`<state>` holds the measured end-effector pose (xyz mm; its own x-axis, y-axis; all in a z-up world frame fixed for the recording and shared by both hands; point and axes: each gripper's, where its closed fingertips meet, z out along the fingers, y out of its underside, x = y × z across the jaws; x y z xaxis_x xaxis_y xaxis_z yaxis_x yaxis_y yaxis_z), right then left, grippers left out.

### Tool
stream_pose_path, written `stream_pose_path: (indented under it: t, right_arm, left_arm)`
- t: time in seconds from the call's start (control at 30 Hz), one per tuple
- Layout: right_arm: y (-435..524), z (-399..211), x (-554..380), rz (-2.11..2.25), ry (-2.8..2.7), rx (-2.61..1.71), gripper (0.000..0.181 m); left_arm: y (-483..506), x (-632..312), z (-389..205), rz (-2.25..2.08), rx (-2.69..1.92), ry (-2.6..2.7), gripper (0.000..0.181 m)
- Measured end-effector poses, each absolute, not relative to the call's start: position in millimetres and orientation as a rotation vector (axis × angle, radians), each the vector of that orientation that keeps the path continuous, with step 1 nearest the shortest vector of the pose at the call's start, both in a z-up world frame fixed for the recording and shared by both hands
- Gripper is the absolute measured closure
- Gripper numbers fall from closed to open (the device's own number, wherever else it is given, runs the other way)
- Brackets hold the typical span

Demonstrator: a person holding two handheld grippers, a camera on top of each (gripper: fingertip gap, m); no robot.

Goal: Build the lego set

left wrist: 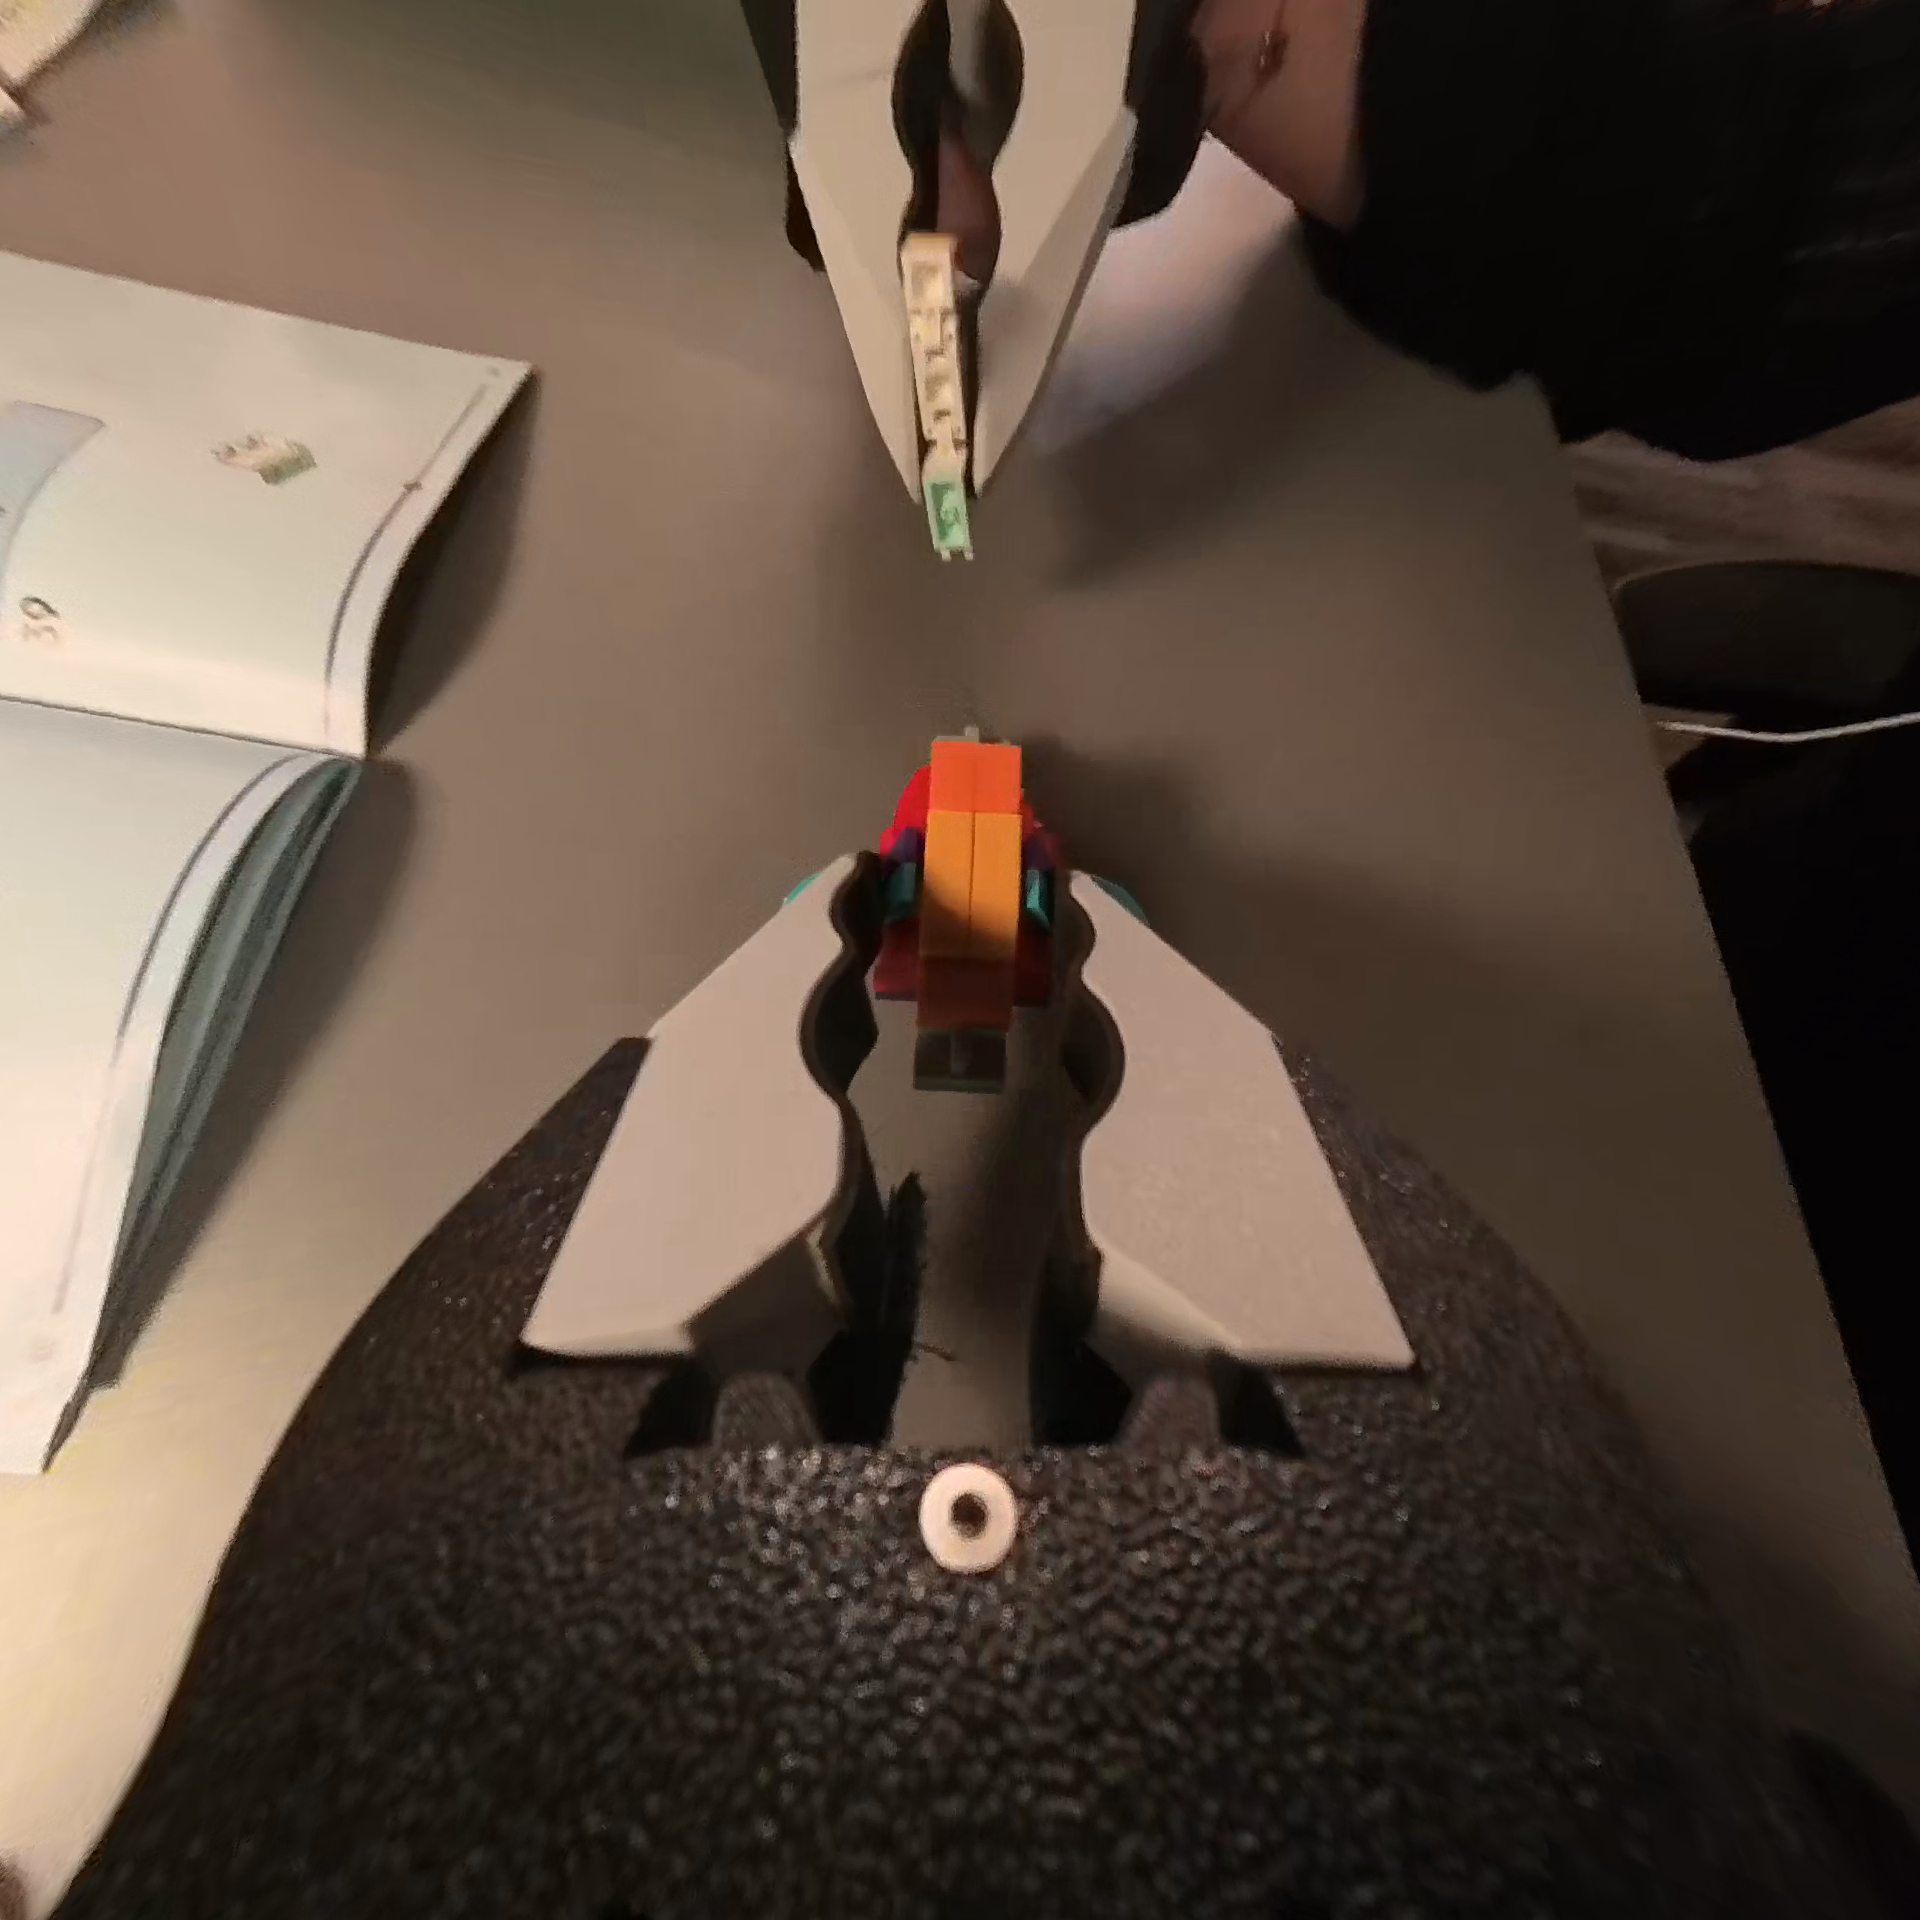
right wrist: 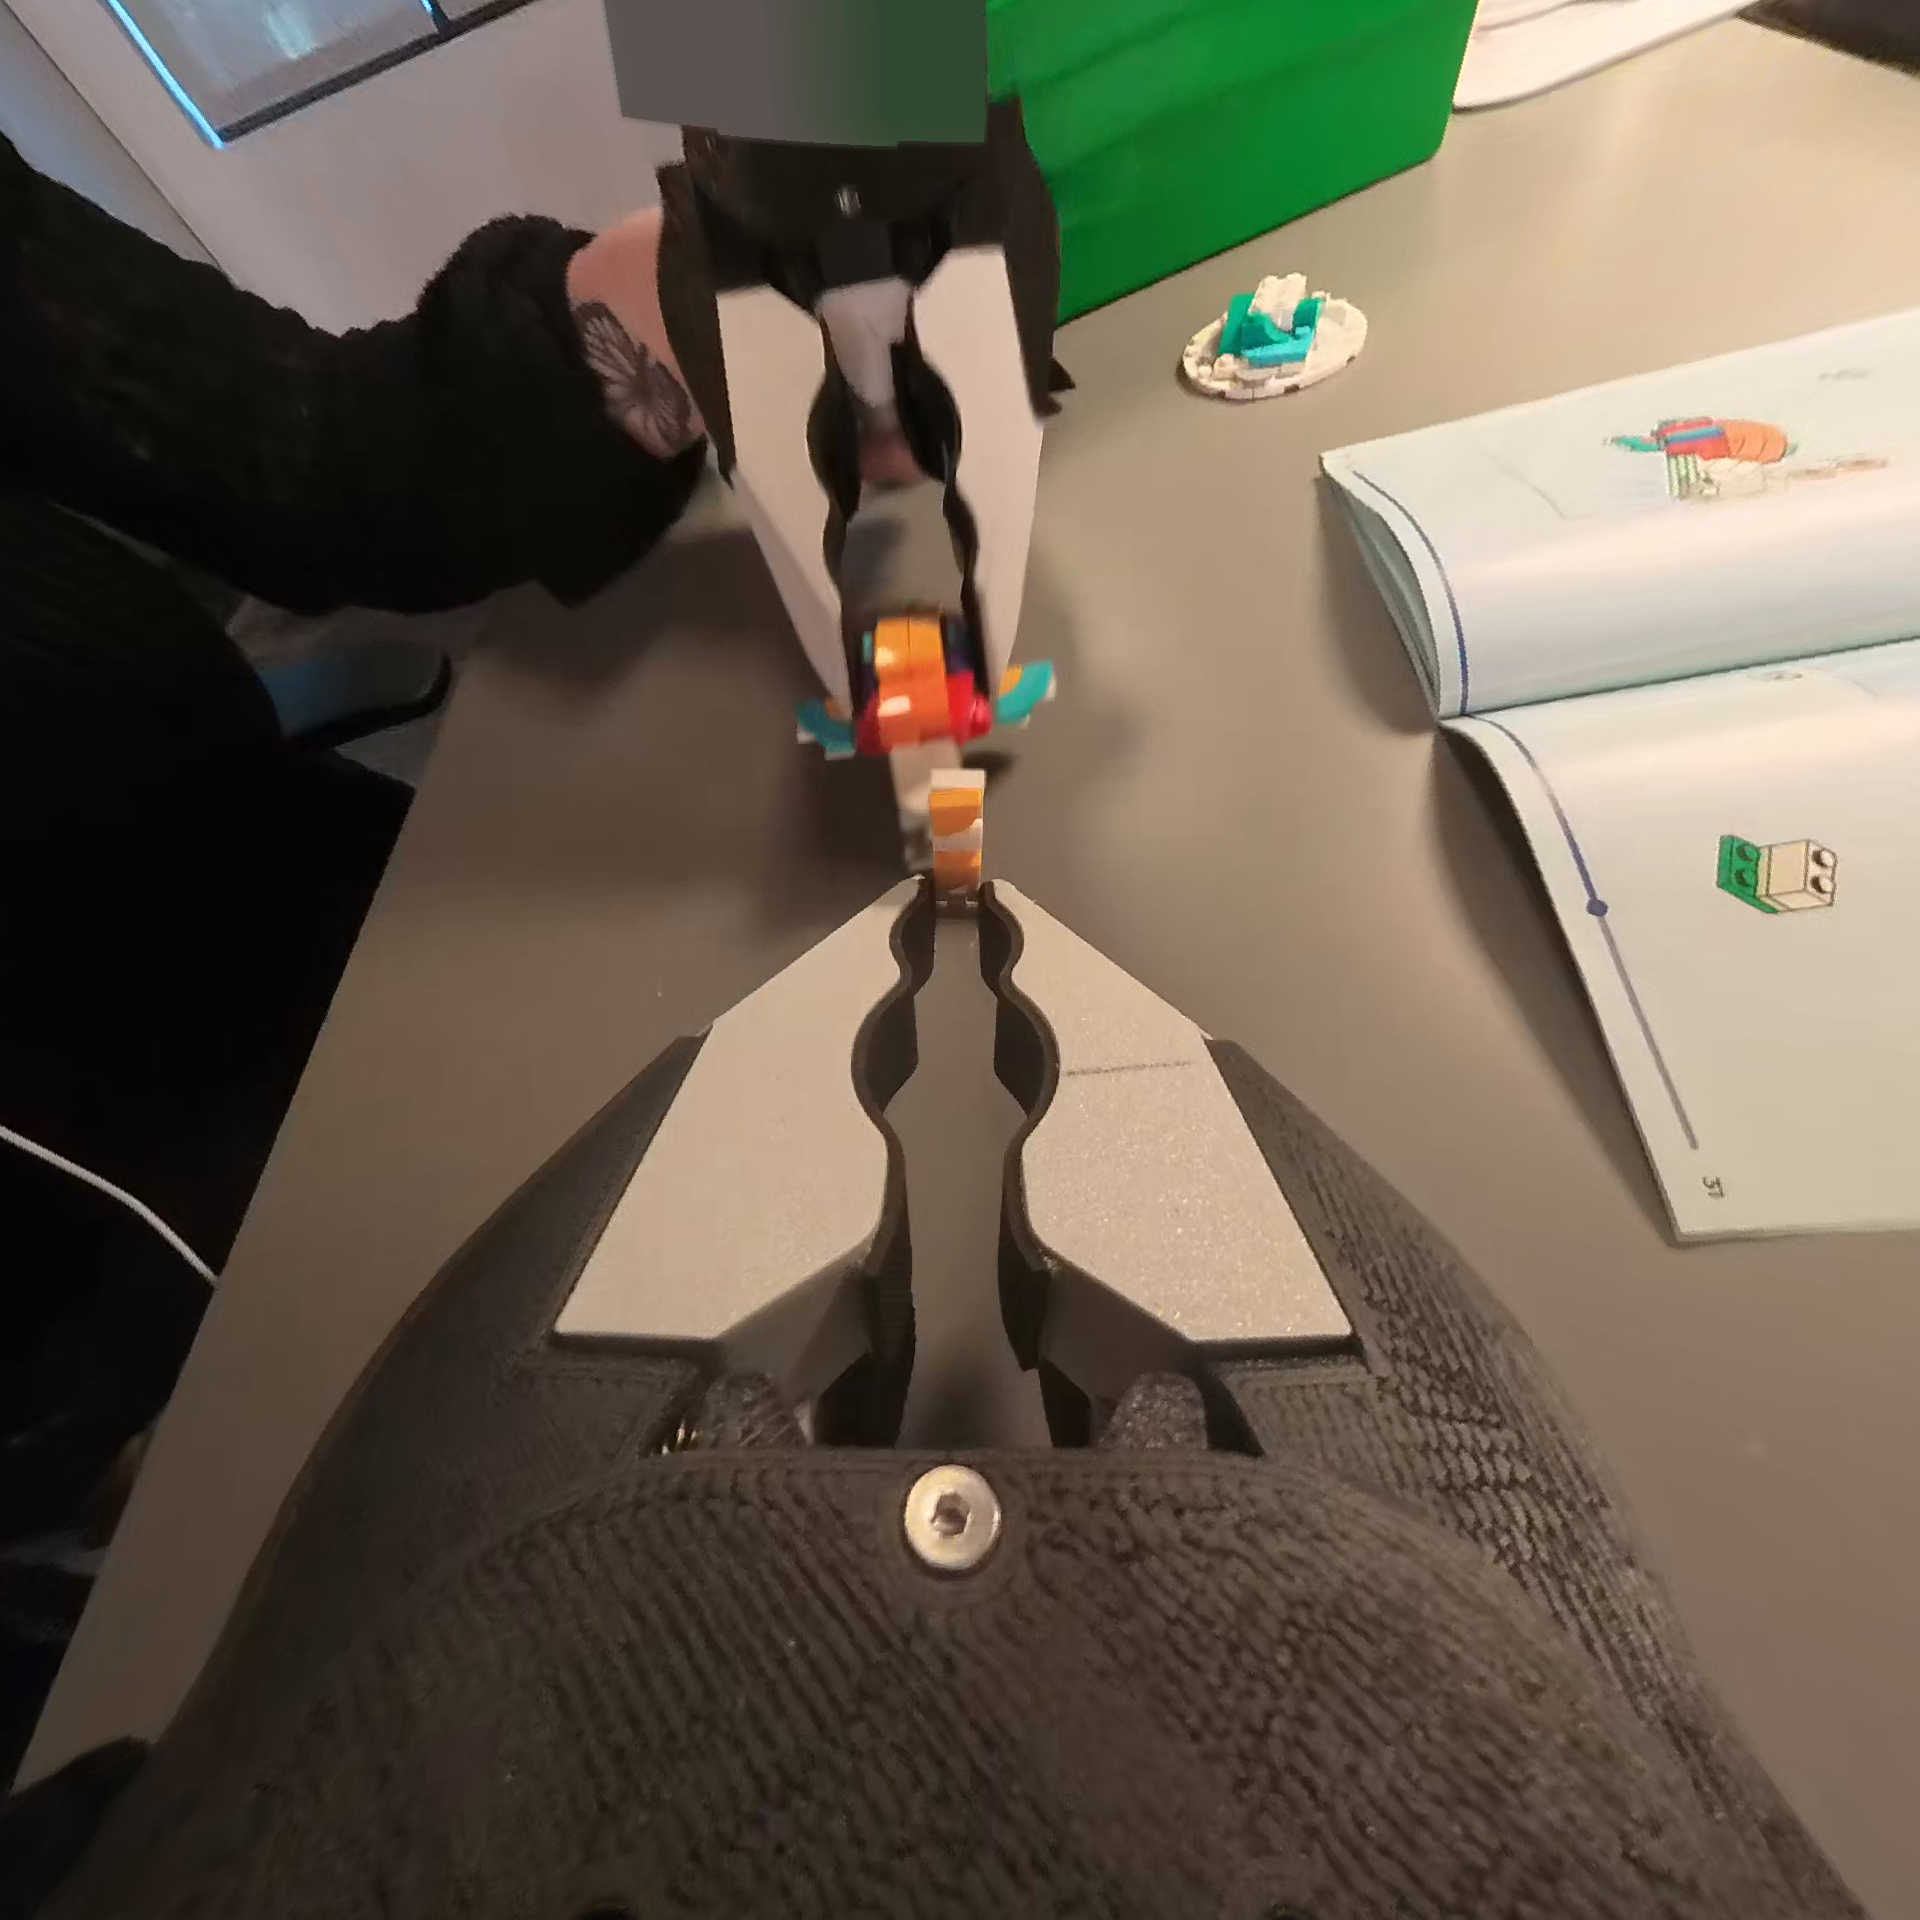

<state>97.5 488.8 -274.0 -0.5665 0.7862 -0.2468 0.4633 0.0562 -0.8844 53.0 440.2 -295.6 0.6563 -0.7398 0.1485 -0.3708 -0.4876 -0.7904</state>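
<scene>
My left gripper [left wrist: 971, 883] is shut on a lego model [left wrist: 971, 831] made of orange, red and teal bricks, held above the grey table [left wrist: 1247, 727]. My right gripper [left wrist: 951, 488] faces it from the far side, shut on a small tan piece with a green end [left wrist: 940, 364]; a gap separates piece and model. In the right wrist view, my right gripper [right wrist: 954, 896] pinches that small piece [right wrist: 954, 831] at its tips. Just beyond it, the left gripper [right wrist: 914, 691] holds the model [right wrist: 909, 686].
An open instruction booklet [right wrist: 1662, 727] lies to the right of the grippers; it also shows in the left wrist view [left wrist: 208, 623]. A round white lego base with teal bricks [right wrist: 1273, 338] sits near a green box [right wrist: 1226, 135]. A black sleeve [right wrist: 312, 416] and the table edge are on the left. The grippers' ends are close to 8 centimeters from one another.
</scene>
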Motion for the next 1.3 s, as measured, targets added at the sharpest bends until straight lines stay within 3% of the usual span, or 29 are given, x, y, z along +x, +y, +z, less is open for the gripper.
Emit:
stream_pose_path:
  t: [0.87,1.07,1.3]
  right_arm:
    - [394.5,-291.6,96.0,1.356,-2.370,-0.826,0.174]
    - [389.8,-296.5,98.6,1.323,-2.407,-0.806,0.174]
    - [407.0,-299.8,89.2,1.166,-2.351,-0.812,0.175]
  left_arm:
    - [359.4,92.1,-303.3,-0.788,-2.076,0.967,0.151]
    - [363.6,84.1,-285.0,-0.655,-2.067,0.821,0.116]
    - [349.1,75.0,-263.7,-0.334,-1.992,0.563,0.113]
